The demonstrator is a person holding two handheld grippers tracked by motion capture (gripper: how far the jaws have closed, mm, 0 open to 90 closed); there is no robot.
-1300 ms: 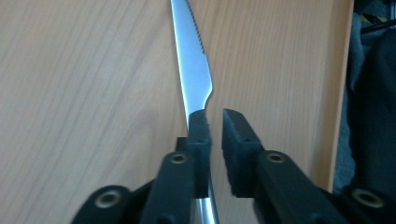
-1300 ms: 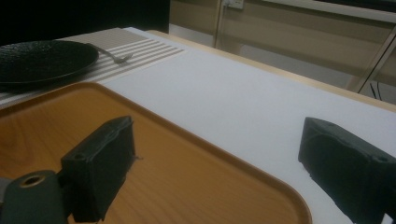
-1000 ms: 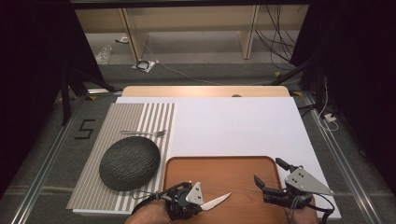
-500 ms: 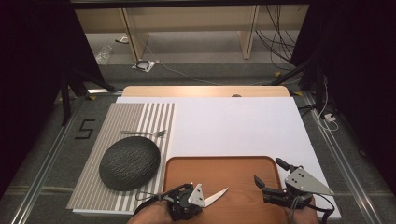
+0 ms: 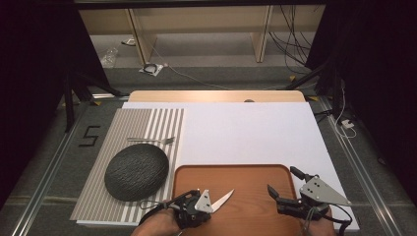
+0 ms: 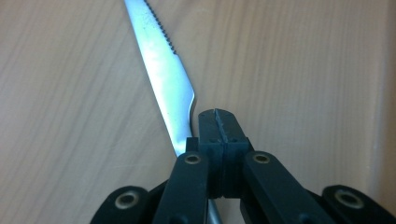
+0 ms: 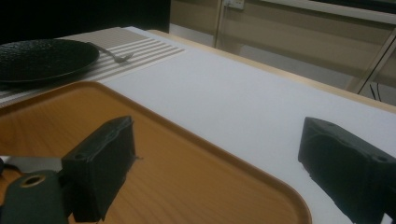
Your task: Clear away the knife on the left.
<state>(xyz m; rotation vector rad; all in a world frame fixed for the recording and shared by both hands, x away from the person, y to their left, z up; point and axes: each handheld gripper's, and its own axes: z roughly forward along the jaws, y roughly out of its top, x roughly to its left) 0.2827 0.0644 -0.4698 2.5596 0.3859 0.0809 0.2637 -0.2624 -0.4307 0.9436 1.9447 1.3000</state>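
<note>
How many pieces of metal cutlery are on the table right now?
2. A serrated steel knife is clamped in the left gripper over the brown wooden tray; a small silver fork lies on the striped placemat behind the black plate.

Silver knife [image 5: 222,199], orange-brown tray [image 5: 255,172], black plate [image 5: 136,171], grey-and-white striped mat [image 5: 167,123].

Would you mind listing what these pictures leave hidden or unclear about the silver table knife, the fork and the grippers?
- Silver table knife: its handle is hidden behind the shut left gripper in the left gripper view, and its tip is cut off by the top edge.
- Silver fork beyond the round black plate: too small in the high view to count its tines.
- Right gripper: its own view crops its jaws at the bottom edge.
</note>
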